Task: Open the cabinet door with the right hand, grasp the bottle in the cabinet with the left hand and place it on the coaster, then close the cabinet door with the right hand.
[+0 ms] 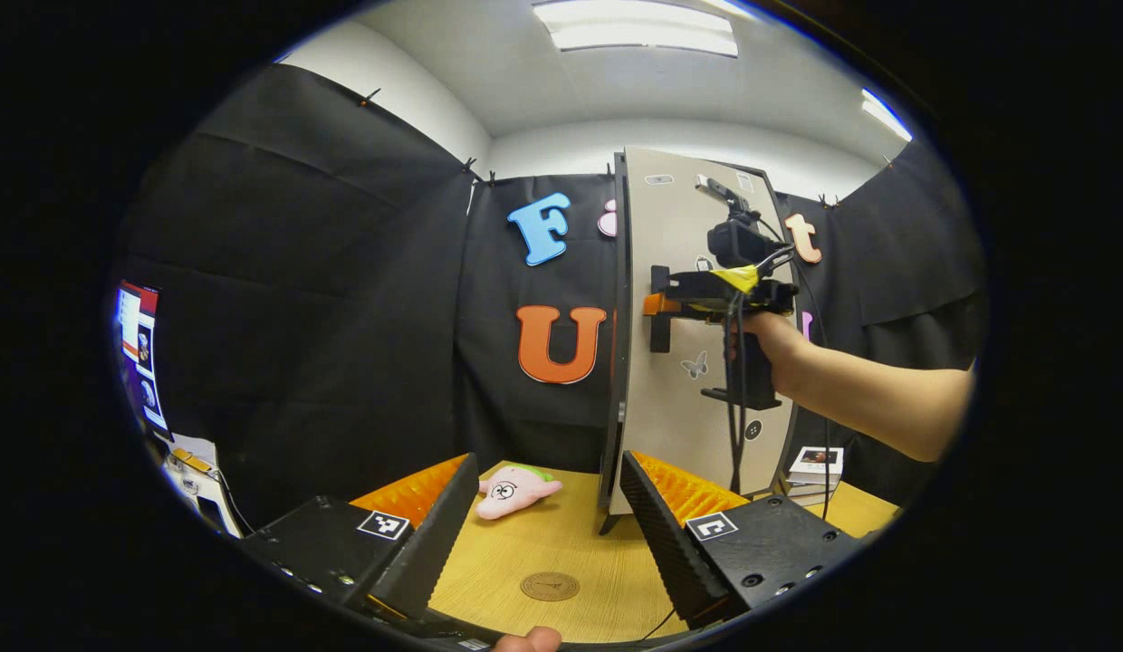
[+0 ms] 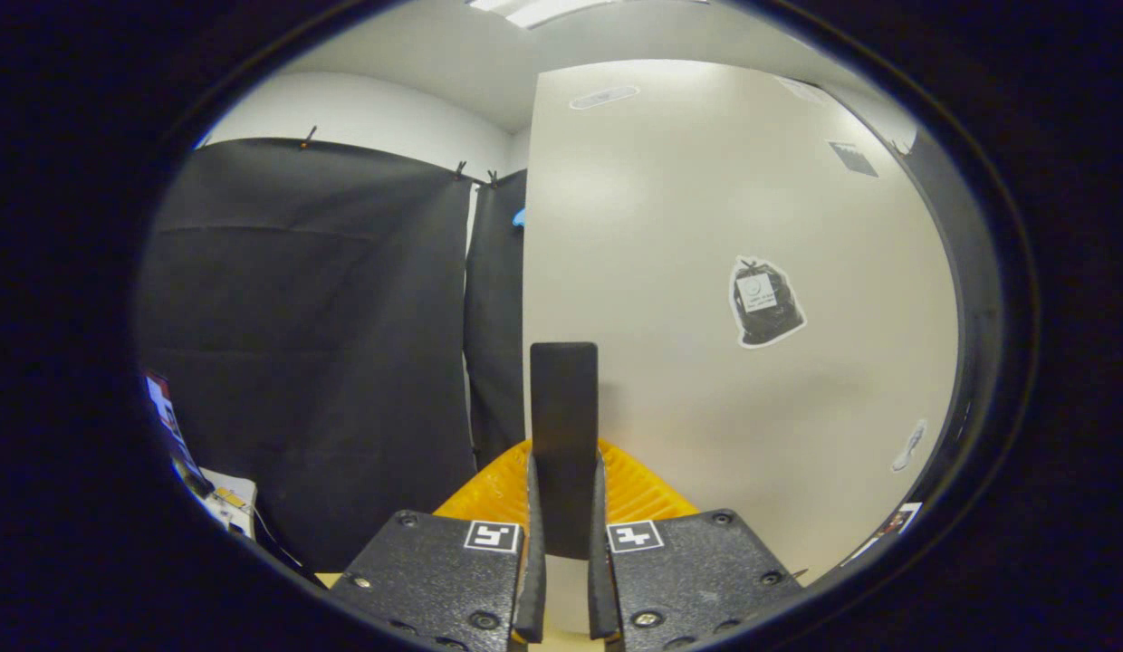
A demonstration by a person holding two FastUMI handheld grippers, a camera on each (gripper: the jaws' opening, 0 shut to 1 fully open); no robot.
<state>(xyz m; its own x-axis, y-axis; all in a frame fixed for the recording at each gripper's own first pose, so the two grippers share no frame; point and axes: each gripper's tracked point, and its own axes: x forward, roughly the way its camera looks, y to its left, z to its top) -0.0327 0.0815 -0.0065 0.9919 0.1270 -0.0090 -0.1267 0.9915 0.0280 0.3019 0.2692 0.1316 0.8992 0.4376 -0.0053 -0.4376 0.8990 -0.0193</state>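
Left gripper [image 1: 536, 534], seen in the left gripper view: fingers spread wide apart, holding nothing, hovering low over the pale wooden tabletop [image 1: 580, 543]. Round brown coaster [image 1: 550, 586]: flat on the tabletop between the two fingers, bare. Pink star-shaped plush toy [image 1: 512, 490]: lying on the tabletop beyond the coaster, near the left finger. Tall beige cabinet door with a dark frame [image 1: 684, 398]: standing upright beyond the right finger, its face carrying small stickers; whether it has begun to swing cannot be told. Right gripper [image 1: 661, 308], farther off: held by a hand [image 1: 768, 349] at the vertical black door handle [image 1: 660, 310]. Small stack of white boxes [image 1: 813, 471]: on the tabletop near the door's foot. Right gripper [image 2: 566, 552], seen in the right gripper view: fingers drawn in close on either side of the black handle [image 2: 563, 426], apparently clamped on it, with the beige door [image 2: 706, 226] close ahead. Status, as a judgement: opening the door is the step in hand; the bottle is presumably behind the door, so fetching it, setting it on the coaster and closing the door all remain.
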